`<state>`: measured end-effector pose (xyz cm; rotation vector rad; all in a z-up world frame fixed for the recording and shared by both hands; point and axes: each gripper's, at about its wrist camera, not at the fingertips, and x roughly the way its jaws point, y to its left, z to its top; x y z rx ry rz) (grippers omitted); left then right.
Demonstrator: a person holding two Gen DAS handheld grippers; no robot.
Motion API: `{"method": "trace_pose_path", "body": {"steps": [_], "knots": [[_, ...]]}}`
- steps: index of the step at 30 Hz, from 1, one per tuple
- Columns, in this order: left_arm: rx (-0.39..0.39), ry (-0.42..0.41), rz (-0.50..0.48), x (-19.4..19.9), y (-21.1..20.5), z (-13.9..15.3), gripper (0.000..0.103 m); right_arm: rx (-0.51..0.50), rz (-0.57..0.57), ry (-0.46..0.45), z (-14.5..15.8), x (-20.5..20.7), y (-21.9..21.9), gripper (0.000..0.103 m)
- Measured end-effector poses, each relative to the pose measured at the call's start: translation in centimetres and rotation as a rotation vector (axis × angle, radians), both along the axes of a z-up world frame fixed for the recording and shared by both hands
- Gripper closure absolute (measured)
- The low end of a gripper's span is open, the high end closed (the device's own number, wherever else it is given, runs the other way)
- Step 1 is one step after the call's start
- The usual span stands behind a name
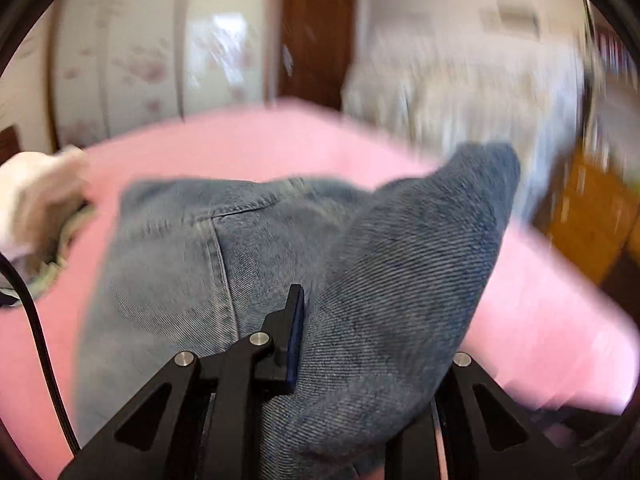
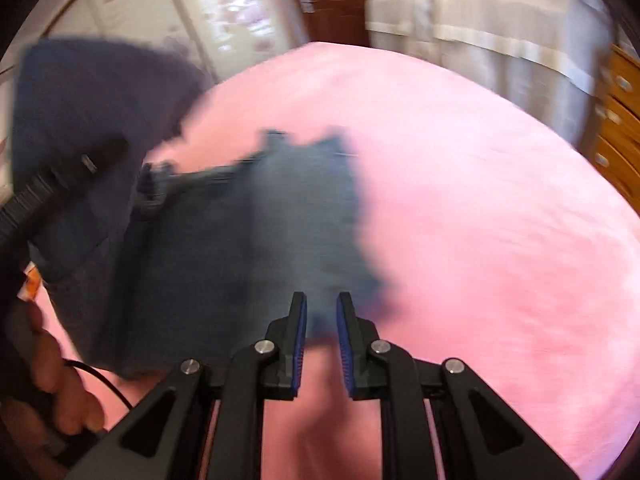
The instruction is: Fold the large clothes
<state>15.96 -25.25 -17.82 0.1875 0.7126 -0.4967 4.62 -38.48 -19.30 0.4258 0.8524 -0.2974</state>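
Note:
Blue jeans (image 1: 168, 264) lie across a pink bed cover (image 1: 540, 300). My left gripper (image 1: 320, 312) is shut on a fold of the jeans. That fold drapes over its right finger and hides it, so only the left finger (image 1: 295, 320) shows. In the right wrist view the jeans (image 2: 248, 232) lie blurred ahead on the pink cover (image 2: 480, 220). My right gripper (image 2: 322, 320) hovers over their near edge, its blue pads a narrow gap apart with nothing pinched. At the upper left the left gripper (image 2: 68, 180) lifts a dark flap of denim (image 2: 88, 92).
A white cloth (image 1: 36, 200) lies at the bed's left edge, with a black cable (image 1: 40, 340) beside it. A person's hand (image 2: 52, 360) shows low at the left. Behind the bed stand a pale wardrobe (image 1: 140, 60), a brown door (image 1: 316, 40), white draped furniture (image 2: 500, 28) and a wooden dresser (image 2: 616, 128).

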Motion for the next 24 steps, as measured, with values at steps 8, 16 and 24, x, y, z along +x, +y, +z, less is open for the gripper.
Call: {"method": "trace_pose_path", "body": {"steps": [8, 16, 24], "knots": [[0.170, -0.093, -0.140, -3.9, -2.2, -0.1, 0.030, 0.046, -0.026, -0.024, -0.1, -1.9, -1.8, 0.084], [0.002, 0.034, -0.031, -2.8, 4.6, 8.4, 0.025, 0.044, 0.037, -0.091, 3.2, -1.0, -1.5, 0.065], [-0.022, 0.202, 0.206, 2.5, 14.3, 6.6, 0.020, 0.066, 0.155, -0.089, 5.1, 1.7, -0.4, 0.041]]}}
